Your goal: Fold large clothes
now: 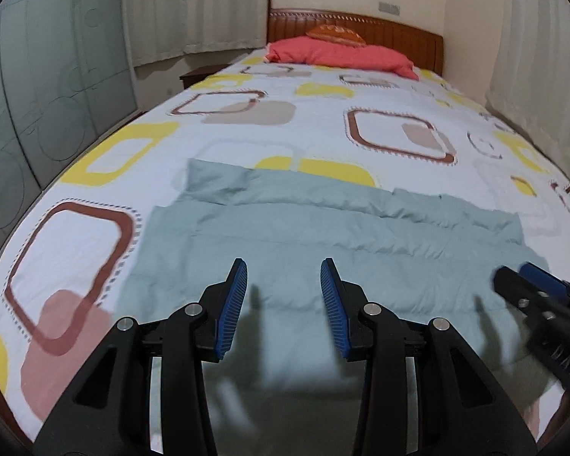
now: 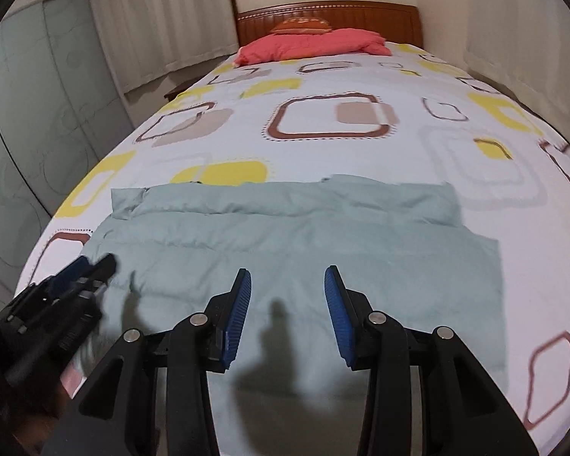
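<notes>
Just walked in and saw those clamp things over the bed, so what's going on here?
A person is folding a pale green garment laid flat on the bed, one gripper in each hand. The left gripper and right gripper both hover over its near part, jaws open, holding nothing. The far edge looks already folded over. A red pillow lies by the headboard.

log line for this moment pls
left gripper open, empty | right gripper open, empty | garment flat on bed, unheld
</notes>
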A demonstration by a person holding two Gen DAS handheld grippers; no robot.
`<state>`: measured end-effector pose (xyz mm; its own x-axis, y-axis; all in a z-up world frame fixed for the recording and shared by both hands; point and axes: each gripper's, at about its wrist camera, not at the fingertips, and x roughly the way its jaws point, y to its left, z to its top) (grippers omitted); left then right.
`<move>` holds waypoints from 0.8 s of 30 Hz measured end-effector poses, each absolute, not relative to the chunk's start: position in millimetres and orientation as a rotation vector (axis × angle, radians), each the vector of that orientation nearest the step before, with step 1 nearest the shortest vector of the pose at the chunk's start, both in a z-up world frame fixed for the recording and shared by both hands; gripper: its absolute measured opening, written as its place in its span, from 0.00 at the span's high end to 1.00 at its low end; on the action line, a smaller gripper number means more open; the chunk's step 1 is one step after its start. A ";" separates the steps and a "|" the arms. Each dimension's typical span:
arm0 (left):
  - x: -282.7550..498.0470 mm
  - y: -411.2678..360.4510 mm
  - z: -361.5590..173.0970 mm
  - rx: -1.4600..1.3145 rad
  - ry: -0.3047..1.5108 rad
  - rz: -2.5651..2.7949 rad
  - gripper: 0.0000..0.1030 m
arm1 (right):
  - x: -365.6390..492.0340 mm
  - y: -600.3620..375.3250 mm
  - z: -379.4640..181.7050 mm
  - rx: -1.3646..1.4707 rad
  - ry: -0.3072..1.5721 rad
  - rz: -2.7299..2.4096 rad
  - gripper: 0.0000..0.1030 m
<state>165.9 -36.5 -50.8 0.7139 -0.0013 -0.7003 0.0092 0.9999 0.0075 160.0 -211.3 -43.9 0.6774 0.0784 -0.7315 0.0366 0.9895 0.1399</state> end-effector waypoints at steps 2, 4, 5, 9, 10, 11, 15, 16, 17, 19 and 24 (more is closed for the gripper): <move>174.0 -41.2 -63.0 0.026 0.807 0.004 0.62 | 166.9 -203.0 -53.3 0.138 0.844 0.025 0.60; 178.5 -41.3 -73.7 0.031 0.828 0.014 0.62 | 171.4 -197.9 -64.4 0.130 0.866 0.023 0.60; 179.2 -41.6 -77.4 0.035 0.833 0.017 0.62 | 173.2 -196.4 -71.6 0.126 0.879 0.020 0.60; 182.0 -46.3 -92.2 0.074 0.841 0.014 0.69 | 176.8 -190.9 -95.6 0.097 0.910 0.008 0.60; 182.4 -46.7 -94.9 0.073 0.845 0.013 0.70 | 177.9 -188.6 -98.7 0.087 0.911 0.005 0.60; 183.2 -47.1 -97.1 0.072 0.848 0.014 0.71 | 178.2 -186.5 -102.3 0.077 0.914 0.002 0.60; 185.9 -49.2 -103.6 0.079 0.859 0.015 0.72 | 181.1 -186.3 -111.5 0.083 0.936 -0.002 0.60; 186.0 -49.1 -105.0 0.079 0.860 0.014 0.72 | 182.4 -186.3 -112.8 0.087 0.937 -0.001 0.61; 186.1 -49.3 -105.9 0.080 0.860 0.015 0.72 | 182.4 -186.6 -114.6 0.090 0.934 0.000 0.61; 186.1 -49.8 -107.7 0.085 0.860 0.017 0.72 | 181.7 -185.8 -116.3 0.087 0.927 -0.003 0.61; 183.7 -46.3 -103.6 0.056 0.857 0.004 0.71 | 180.8 -185.9 -115.8 0.092 0.908 -0.001 0.61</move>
<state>183.7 -46.3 -103.6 0.6550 0.0264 -0.7551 0.0189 0.9985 0.0512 180.8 -185.9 -115.8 0.6157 0.0382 -0.7870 0.0394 0.9961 0.0791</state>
